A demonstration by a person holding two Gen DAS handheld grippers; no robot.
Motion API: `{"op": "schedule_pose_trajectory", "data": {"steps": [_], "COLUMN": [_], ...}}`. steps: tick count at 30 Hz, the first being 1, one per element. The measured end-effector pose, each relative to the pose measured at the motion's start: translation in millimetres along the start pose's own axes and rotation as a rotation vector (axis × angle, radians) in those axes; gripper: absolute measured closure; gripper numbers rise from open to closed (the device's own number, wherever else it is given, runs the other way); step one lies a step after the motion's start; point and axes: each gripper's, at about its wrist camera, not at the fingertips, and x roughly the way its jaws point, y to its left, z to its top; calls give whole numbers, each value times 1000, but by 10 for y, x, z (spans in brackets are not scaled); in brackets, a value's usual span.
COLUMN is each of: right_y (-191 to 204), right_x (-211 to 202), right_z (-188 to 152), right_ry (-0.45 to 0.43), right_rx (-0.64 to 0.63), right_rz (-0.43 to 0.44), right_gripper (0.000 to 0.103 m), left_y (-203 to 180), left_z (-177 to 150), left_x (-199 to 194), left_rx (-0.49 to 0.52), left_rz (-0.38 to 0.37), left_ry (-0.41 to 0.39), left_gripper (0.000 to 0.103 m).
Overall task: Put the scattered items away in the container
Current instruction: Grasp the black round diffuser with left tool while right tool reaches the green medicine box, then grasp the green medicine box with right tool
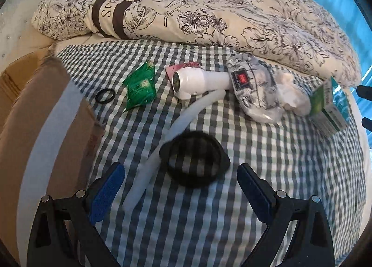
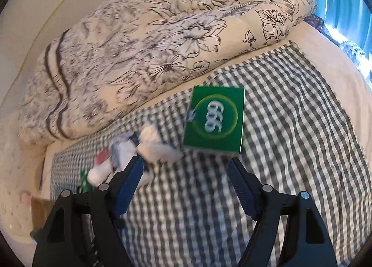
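On the checked cloth (image 1: pixel 255 174) lie scattered items. A wide black ring (image 1: pixel 194 158) lies just ahead of my open left gripper (image 1: pixel 180 168), between its blue pads and apart from them. A white hose (image 1: pixel 176 127) runs under the ring up to a white nozzle (image 1: pixel 197 82). Further off are a green packet (image 1: pixel 139 87), a small black ring (image 1: pixel 105 96), a patterned pouch (image 1: pixel 253 87) and a white bundle (image 1: pixel 290 94). My right gripper (image 2: pixel 186 164) stands open just short of a green box (image 2: pixel 215 119) marked 666; nothing is between its fingers.
A cardboard box (image 1: pixel 46 127) stands open beside the bed at the left. A flowered quilt (image 1: pixel 209 11) is piled along the far side of the cloth. The green box (image 1: pixel 330 108) lies at the cloth's right edge, with the right gripper's fingertips (image 1: pixel 365 91) beside it.
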Motion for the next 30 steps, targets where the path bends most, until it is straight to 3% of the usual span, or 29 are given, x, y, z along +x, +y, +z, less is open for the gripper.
{"op": "schedule_pose_trajectory", "data": {"steps": [6, 10, 16, 20, 23, 26, 30], "right_y": [-83, -62, -74, -149, -127, -78, -48], "right_x": [412, 668, 780, 761, 642, 564, 696], "right_z": [272, 409, 447, 399, 350, 338, 358], "right_ry": [26, 32, 20, 8, -27, -51, 3], "right_rx": [39, -1, -22, -18, -23, -24, -35], "right_rz": [-83, -229, -354, -363, -305, -306, -285], "right_gripper": [22, 15, 14, 14, 14, 14, 12], "left_y": [-88, -176, -230, -228, -227, -292, -330], "left_z": [125, 145, 104, 93, 96, 79, 77], "left_x": [269, 439, 683, 732, 712, 660, 650], "left_rx": [4, 25, 39, 43, 39, 78, 99], "left_rz": [9, 26, 91, 105, 103, 94, 97], "left_ry": [21, 40, 76, 57, 46, 23, 12], "left_gripper": [3, 3, 3, 0, 1, 18, 25]}}
